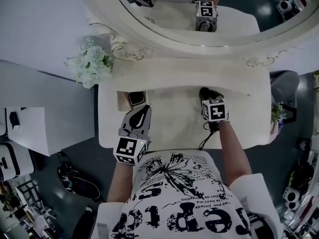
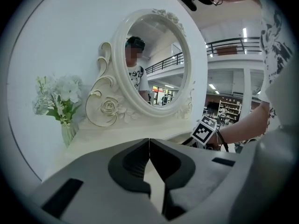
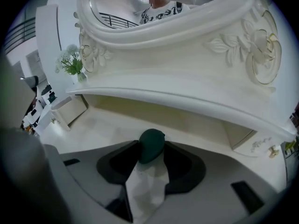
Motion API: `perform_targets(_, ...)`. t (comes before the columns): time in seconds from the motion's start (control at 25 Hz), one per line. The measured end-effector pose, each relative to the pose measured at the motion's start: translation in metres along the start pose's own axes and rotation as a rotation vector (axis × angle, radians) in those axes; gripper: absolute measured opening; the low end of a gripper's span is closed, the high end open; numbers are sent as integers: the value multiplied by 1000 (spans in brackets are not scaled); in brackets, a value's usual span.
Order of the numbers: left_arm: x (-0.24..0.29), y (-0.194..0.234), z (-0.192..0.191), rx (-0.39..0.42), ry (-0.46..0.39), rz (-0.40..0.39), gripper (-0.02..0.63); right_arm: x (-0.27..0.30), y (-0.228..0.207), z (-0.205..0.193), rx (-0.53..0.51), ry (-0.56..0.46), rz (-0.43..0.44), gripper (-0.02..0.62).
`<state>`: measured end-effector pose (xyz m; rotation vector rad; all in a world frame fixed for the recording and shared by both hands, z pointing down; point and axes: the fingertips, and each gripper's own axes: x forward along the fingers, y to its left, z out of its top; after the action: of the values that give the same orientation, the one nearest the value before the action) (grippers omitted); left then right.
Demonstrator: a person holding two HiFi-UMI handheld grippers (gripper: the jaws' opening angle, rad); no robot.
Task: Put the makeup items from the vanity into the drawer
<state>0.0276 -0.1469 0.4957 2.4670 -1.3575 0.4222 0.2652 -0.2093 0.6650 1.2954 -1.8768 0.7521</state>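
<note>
Two grippers over the worktop (image 1: 174,126): right gripper (image 1: 208,94) clamps a green sponge (image 3: 152,146), seemingly mid-pickup, next needing a lift across to the drawer (image 1: 121,100); left gripper (image 1: 143,109) closed, empty.

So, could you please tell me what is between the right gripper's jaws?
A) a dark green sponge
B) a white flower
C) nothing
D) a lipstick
A: the right gripper view shows a dark green sponge sitting between the tips of the right gripper.
</note>
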Motion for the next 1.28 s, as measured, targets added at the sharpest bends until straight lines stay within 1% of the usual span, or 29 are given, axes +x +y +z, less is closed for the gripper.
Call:
perform_targets(0.08, 1, 0, 1, 6, 0, 1, 20, 0, 8, -1, -14, 5, 30, 140)
perform_targets(0.16, 1, 0, 4, 8, -4, 4, 20, 0, 16, -1, -54, 15, 35, 79)
perform_targets(0.24, 0, -1, 6, 12, -9, 3, 20, -1, 21, -1, -99, 23, 28, 50)
perform_targets(0.44, -5, 1, 9, 15, -23, 2, 20, -12, 27, 1, -116, 5, 41, 40)
perform_targets(0.56, -11, 8, 11, 15, -37, 12, 20, -23, 34, 14, -140, -35, 36, 40)
perform_targets(0.68, -20, 17, 14, 15, -52, 22, 20, -34, 53, 30, -176, -80, 50, 40)
perform_targets(0.88, -48, 36, 17, 15, -65, 37, 20, -46, 106, 51, -229, -128, 105, 40)
perform_targets(1.04, -74, 61, 19, 9, -84, 62, 20, -48, 155, 71, -266, -162, 152, 40)
perform_targets(1.12, -89, 75, 17, 3, -90, 77, 20, -48, 182, 80, -267, -175, 193, 40)
perform_targets(1.28, -117, 105, 15, -2, -99, 101, 20, -49, 237, 98, -236, -193, 286, 40)
